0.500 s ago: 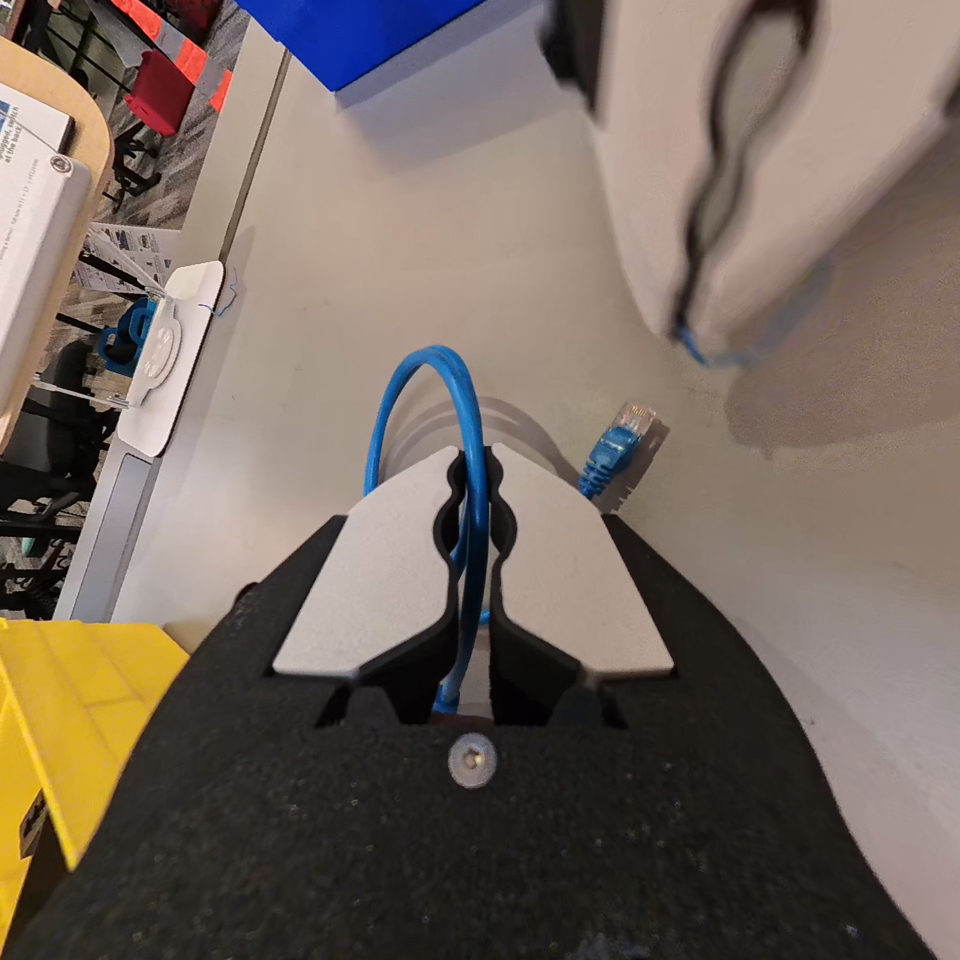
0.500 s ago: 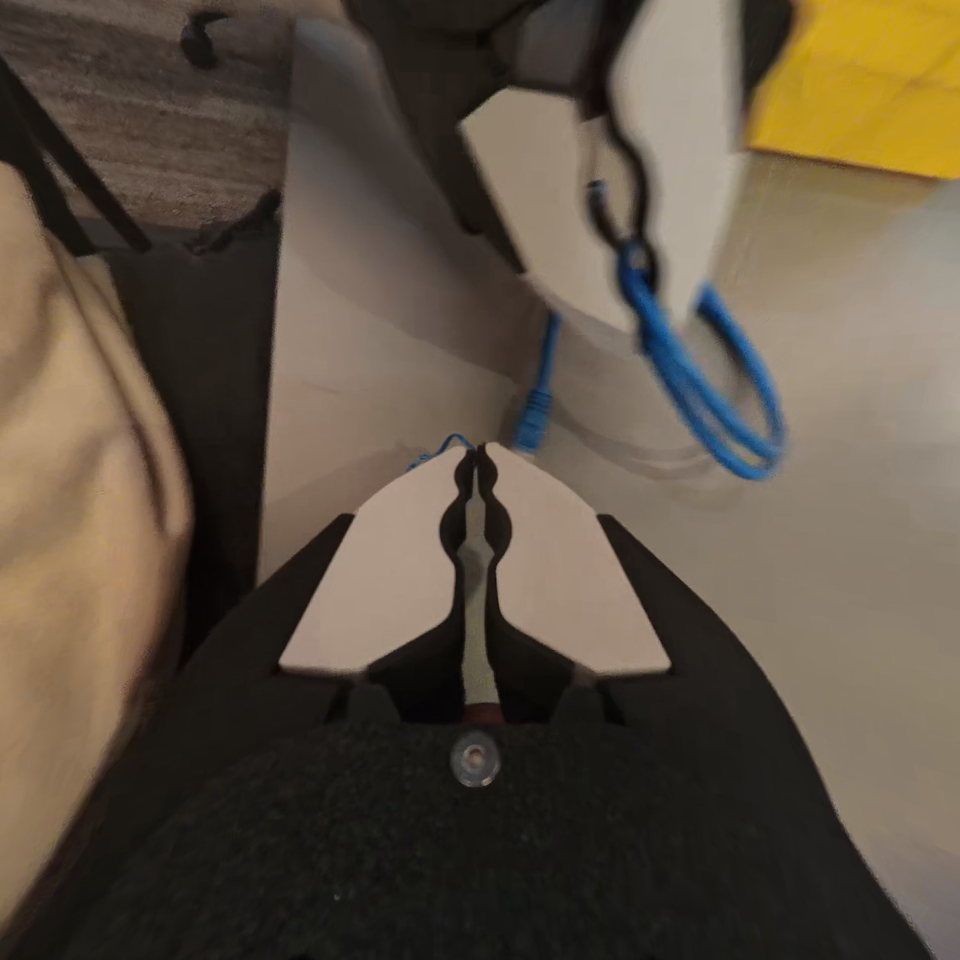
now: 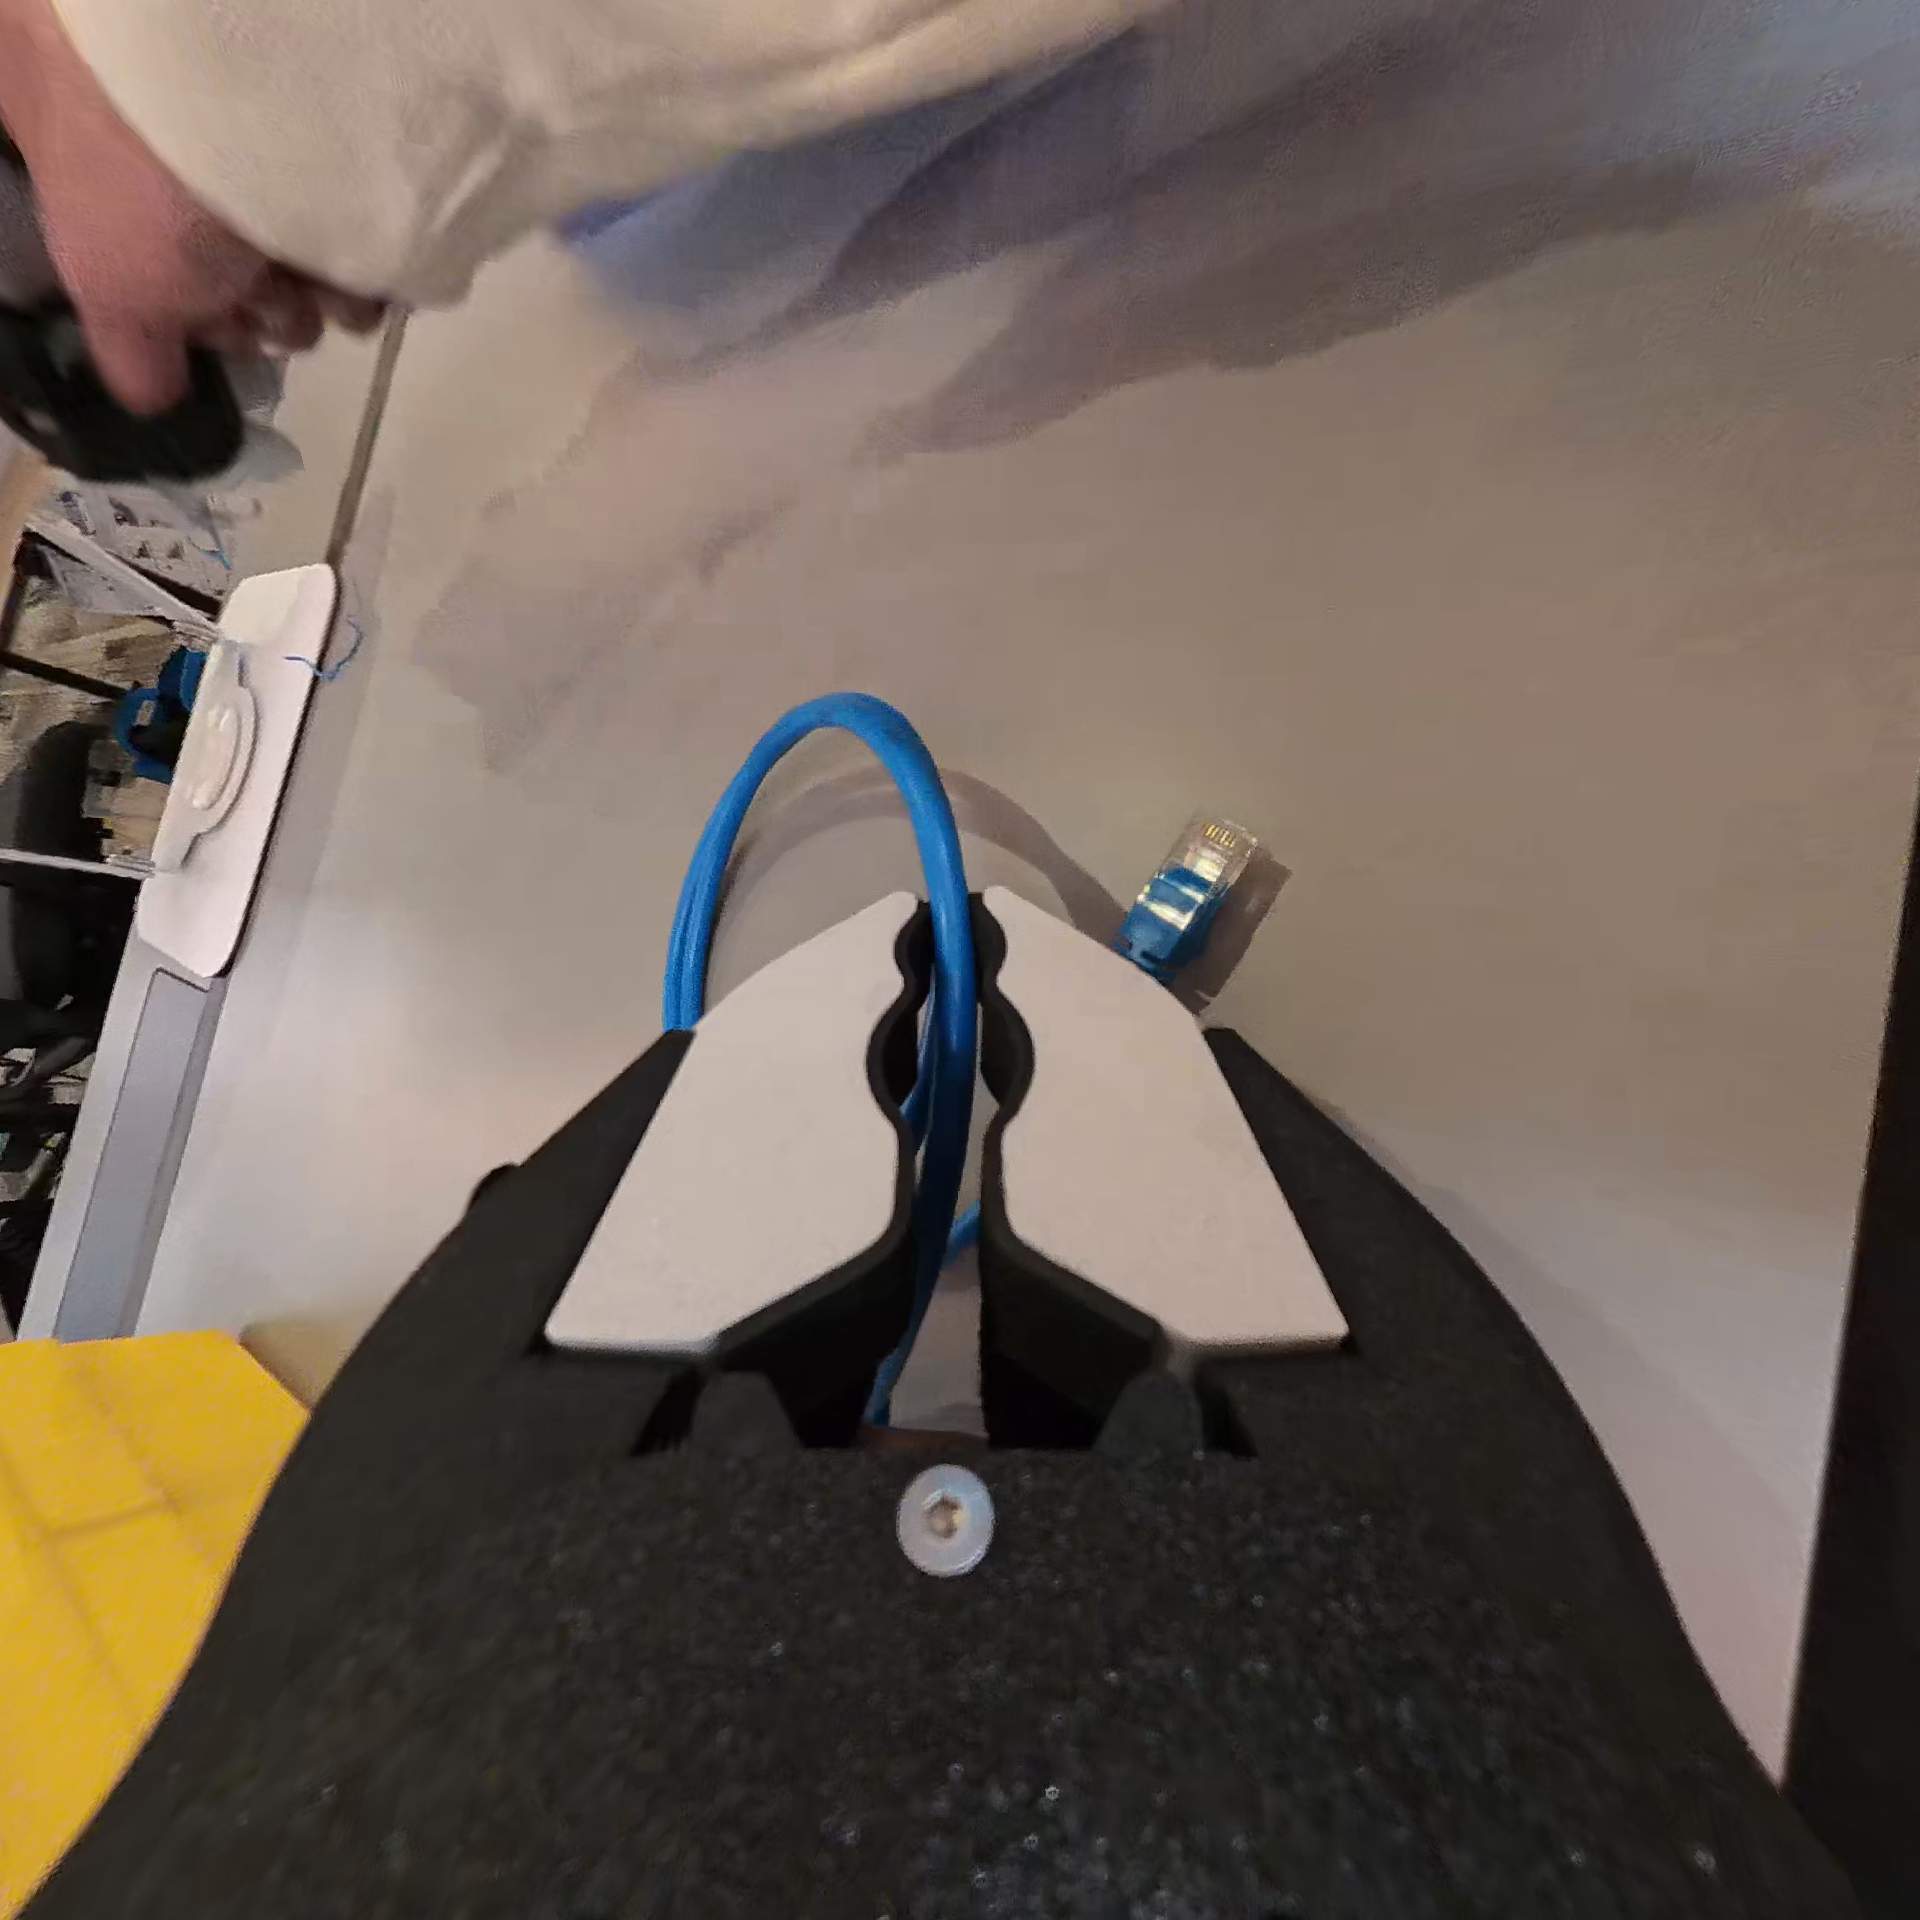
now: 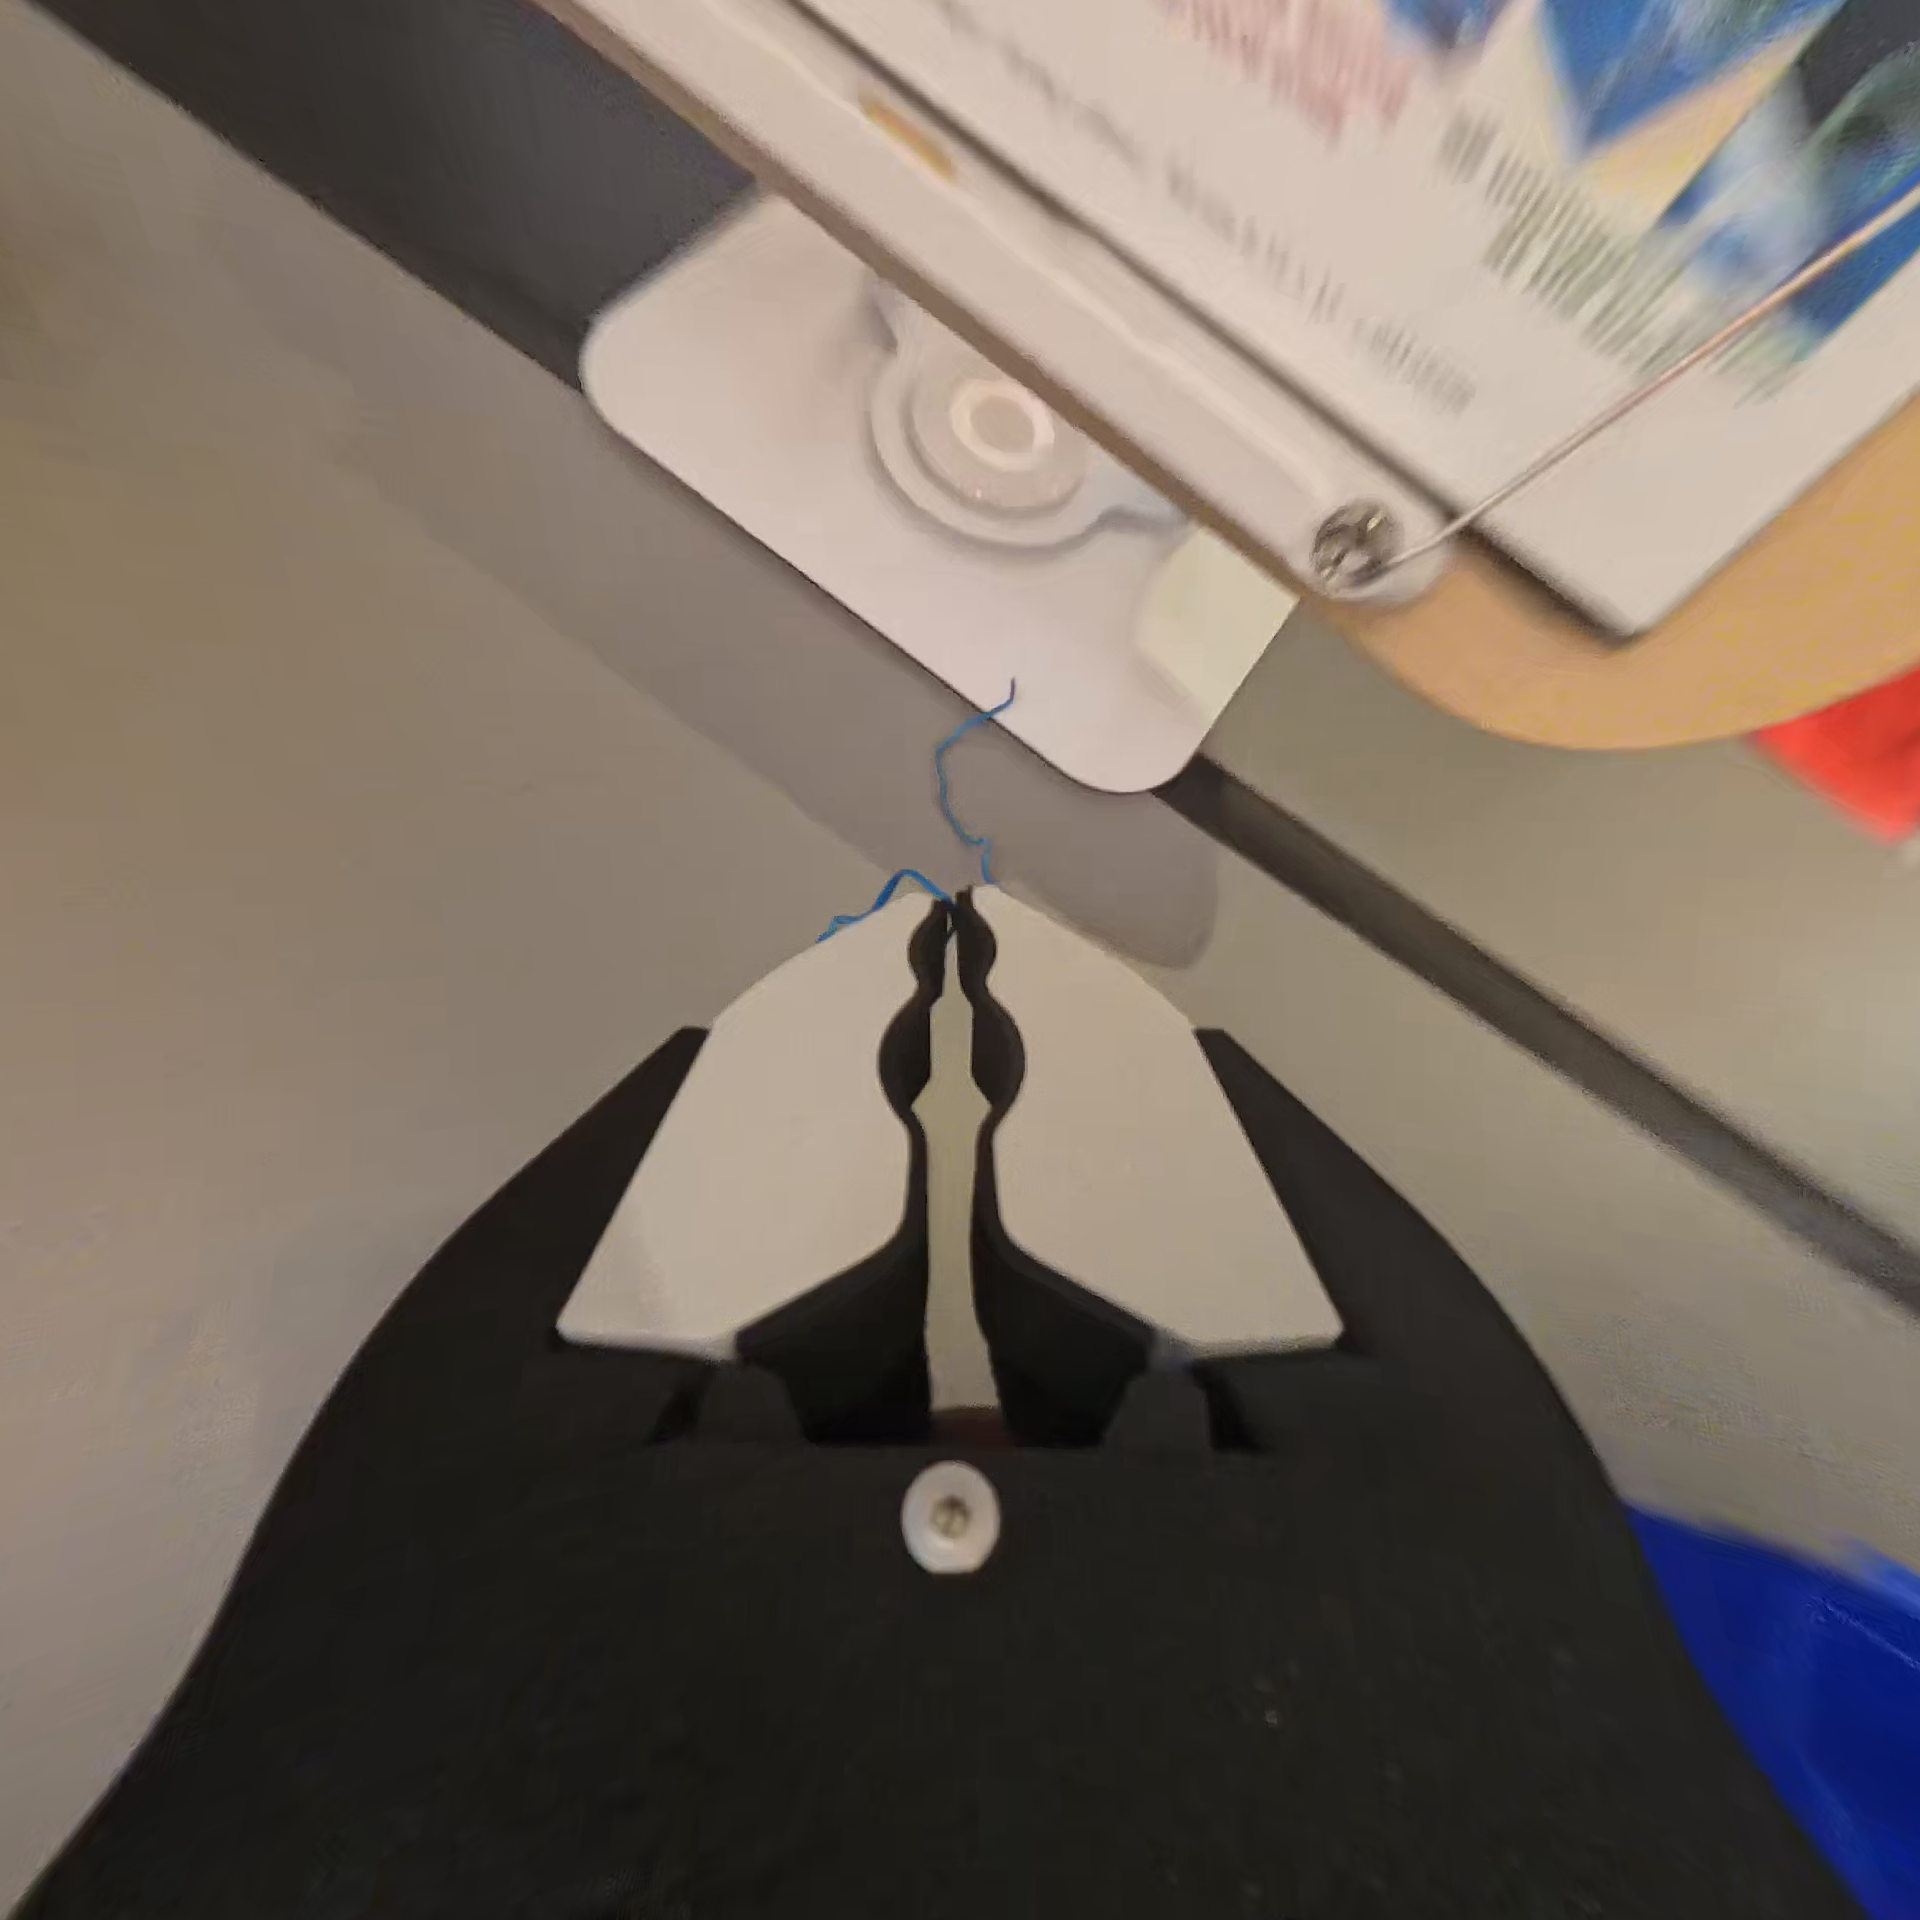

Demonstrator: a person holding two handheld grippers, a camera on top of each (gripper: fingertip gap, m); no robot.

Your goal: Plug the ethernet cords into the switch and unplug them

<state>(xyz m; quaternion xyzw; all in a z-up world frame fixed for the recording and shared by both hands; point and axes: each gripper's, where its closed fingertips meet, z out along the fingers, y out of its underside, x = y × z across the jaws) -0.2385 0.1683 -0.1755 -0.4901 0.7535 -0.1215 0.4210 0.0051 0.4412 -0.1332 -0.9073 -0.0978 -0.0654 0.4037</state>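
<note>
My left gripper [image 3: 951, 904] is shut on a looped blue ethernet cable [image 3: 831, 727], which arches up out of the jaws above the pale table. The cable's clear-tipped plug [image 3: 1195, 883] lies free on the table just right of the fingers. My right gripper [image 4: 954, 906] is shut, with a thin blue thread [image 4: 940, 774] pinched at its tips; the thread runs up to a white plate [image 4: 748, 447]. In the left wrist view a blurred sleeve [image 3: 520, 125] crosses the top and a hand [image 3: 135, 301] holds a black handle. No switch is in view.
The white plate [image 3: 244, 769] with a round fitting [image 4: 987, 426] sits at the table's edge. A board with printed paper [image 4: 1403, 208] overhangs it. A yellow bin [image 3: 94, 1558] is at lower left, a blue bin [image 4: 1808, 1714] at lower right, and a dark upright [image 3: 1870, 1247] at right.
My right gripper has swung away from facing the left gripper and now points at the white plate. The sleeve now crosses the left wrist view. The left gripper still holds the cable.
</note>
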